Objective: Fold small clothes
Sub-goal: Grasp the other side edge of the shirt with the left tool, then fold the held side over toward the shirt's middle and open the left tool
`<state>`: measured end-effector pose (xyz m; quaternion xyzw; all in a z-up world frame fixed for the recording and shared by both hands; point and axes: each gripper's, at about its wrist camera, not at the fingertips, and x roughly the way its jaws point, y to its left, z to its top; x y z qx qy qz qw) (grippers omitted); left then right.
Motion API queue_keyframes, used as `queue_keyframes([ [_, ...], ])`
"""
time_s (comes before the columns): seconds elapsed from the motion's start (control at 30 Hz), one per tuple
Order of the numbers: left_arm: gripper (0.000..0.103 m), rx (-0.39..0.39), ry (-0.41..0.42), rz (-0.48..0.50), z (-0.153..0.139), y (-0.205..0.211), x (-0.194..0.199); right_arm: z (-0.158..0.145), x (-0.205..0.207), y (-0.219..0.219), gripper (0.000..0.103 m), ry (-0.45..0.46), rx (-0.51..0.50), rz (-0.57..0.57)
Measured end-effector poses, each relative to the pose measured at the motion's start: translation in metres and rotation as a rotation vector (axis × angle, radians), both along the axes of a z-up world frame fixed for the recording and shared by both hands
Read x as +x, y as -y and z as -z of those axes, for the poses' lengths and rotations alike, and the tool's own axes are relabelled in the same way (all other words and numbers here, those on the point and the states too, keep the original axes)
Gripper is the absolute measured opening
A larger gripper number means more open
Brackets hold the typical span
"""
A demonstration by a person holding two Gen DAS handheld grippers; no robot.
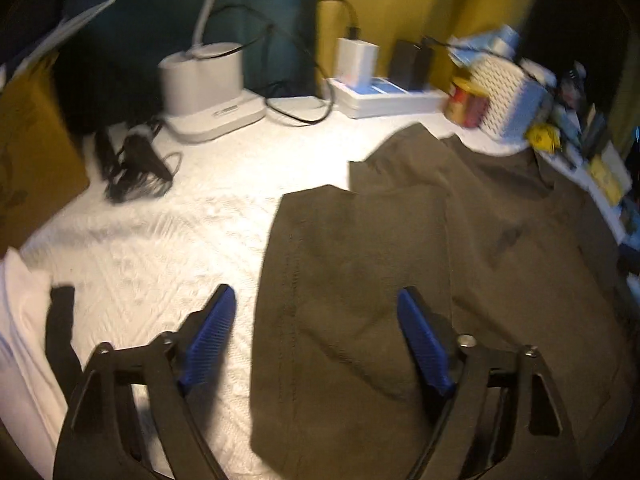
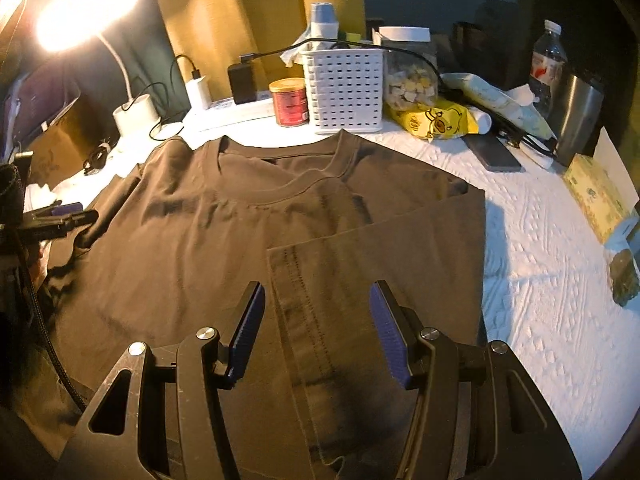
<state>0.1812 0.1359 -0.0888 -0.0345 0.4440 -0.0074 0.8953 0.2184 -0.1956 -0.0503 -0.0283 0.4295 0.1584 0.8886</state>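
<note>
White bedspread [image 2: 552, 264], jar [image 2: 412, 76] holding snacks

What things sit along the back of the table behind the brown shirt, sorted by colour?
White: 3 – lamp base, wall charger, perforated basket
Red: 1 – tin can
Yellow: 1 – duck-print bag
Black: 1 – power adapter
Silver: 1 – steel tumbler
Clear: 2 – snack jar, water bottle
Total: 9

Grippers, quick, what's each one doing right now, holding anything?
Left gripper: open, holding nothing, over the T-shirt's edge.
Right gripper: open, holding nothing, above the folded sleeve.
</note>
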Motion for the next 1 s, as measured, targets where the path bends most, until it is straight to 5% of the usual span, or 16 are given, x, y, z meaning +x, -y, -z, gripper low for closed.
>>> queue_keyframes([
  [0.07,0.056,0.025,0.005,0.022,-0.001,0.007,0.0,0.0,0.002,0.004,0.058,-0.004,0.011,0.006],
  [0.13,0.017,0.019,0.005,0.042,-0.003,0.009,0.0,0.0,0.003,0.008,0.058,-0.002,0.019,0.013],
  [0.2,0.008,0.007,-0.001,0.034,-0.004,0.009,0.0,0.001,0.002,0.013,0.058,-0.002,0.028,0.02],
  [0.57,0.006,0.001,0.144,0.001,-0.047,0.024,-0.022,-0.003,-0.005,0.037,0.058,0.018,0.06,0.039],
  [1.0,0.006,-0.031,0.097,0.163,-0.044,0.098,-0.008,0.0,-0.019,0.09,0.058,0.036,0.098,0.109],
])
